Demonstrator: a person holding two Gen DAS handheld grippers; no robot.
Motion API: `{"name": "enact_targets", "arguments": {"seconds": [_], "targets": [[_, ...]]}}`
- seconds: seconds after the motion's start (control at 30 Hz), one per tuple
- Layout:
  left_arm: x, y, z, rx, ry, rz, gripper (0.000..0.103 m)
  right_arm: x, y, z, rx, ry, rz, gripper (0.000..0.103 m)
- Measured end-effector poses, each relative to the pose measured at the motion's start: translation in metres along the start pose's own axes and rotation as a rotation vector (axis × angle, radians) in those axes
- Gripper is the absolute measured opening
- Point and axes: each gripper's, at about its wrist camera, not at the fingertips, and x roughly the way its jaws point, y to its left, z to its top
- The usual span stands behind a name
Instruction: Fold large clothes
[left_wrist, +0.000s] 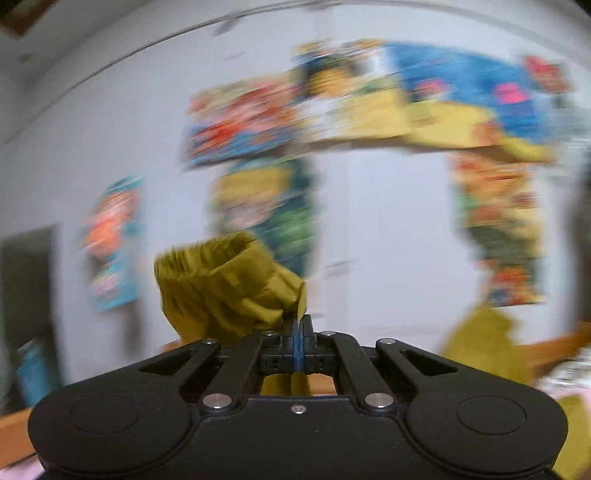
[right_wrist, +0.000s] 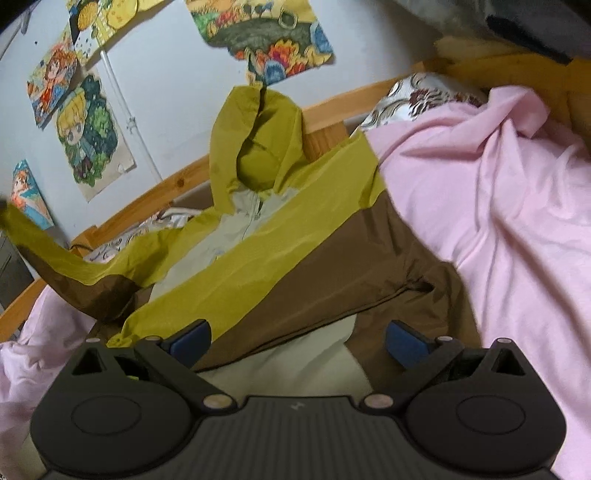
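Aloft, your left gripper (left_wrist: 297, 322) pinches the jacket's cuff (left_wrist: 225, 280), lifting the sleeve for folding. Your right gripper (right_wrist: 297, 341) hovers spread above the jacket (right_wrist: 295, 266).

- The right gripper (right_wrist: 297, 341), at the bottom of the frame, has its blue-padded fingers (right_wrist: 188, 339) spread wide, holding nothing, just over the hooded jacket (right_wrist: 266, 258).
- The jacket, olive-yellow above and brown below with a pale lining, lies spread across the centre of the frame; its hood (right_wrist: 258, 147) leans against the wooden bed rail (right_wrist: 173, 184).
- One sleeve (right_wrist: 55, 258) stretches toward the left edge.
- A crumpled pink sheet (right_wrist: 498, 221) fills the right side.
- Cartoon posters (right_wrist: 92, 136) hang on the white wall (right_wrist: 173, 92), upper left.
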Motion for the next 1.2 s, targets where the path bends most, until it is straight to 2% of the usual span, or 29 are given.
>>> {"name": "enact_targets", "arguments": {"seconds": [0.1,0.23,0.37,0.5,0.57,0.67,0.73,0.8,0.9,1.0,1.07,1.2], "targets": [[-0.011,-0.053,-0.003,0.087,-0.032,-0.174,0.0,-0.01,-0.005,0.004,-0.004,-0.037,-0.019,0.103],[-0.02,-0.125,-0.036,0.141,0.02,-0.387,0.0,-0.021,-0.016,0.009,0.002,-0.074,-0.062,0.103],[-0.005,-0.169,-0.076,0.089,0.132,-0.479,0.0,-0.032,-0.032,0.013,0.023,-0.108,-0.123,0.103],[0.001,-0.198,-0.122,0.076,0.286,-0.556,0.002,-0.037,-0.049,0.016,0.049,-0.131,-0.169,0.103],[0.002,-0.203,-0.139,0.056,0.365,-0.614,0.01,-0.039,-0.055,0.017,0.063,-0.142,-0.185,0.103],[-0.007,-0.205,-0.16,0.029,0.468,-0.687,0.028,-0.039,-0.06,0.018,0.079,-0.154,-0.202,0.103],[-0.019,-0.199,-0.166,0.024,0.476,-0.726,0.053,-0.039,-0.061,0.017,0.088,-0.161,-0.213,0.103],[-0.031,-0.191,-0.166,0.032,0.471,-0.747,0.06,-0.038,-0.06,0.016,0.087,-0.163,-0.211,0.103],[-0.041,-0.171,-0.161,0.053,0.481,-0.742,0.066,-0.036,-0.057,0.014,0.073,-0.159,-0.196,0.103],[-0.043,-0.144,-0.155,0.089,0.496,-0.657,0.068,-0.031,-0.052,0.011,0.056,-0.143,-0.163,0.103],[-0.036,-0.126,-0.154,0.123,0.516,-0.561,0.07,-0.027,-0.047,0.007,0.035,-0.131,-0.148,0.102],[-0.004,-0.076,-0.165,0.13,0.587,-0.313,0.073,-0.016,-0.034,-0.002,-0.021,-0.102,-0.136,0.1]]}}
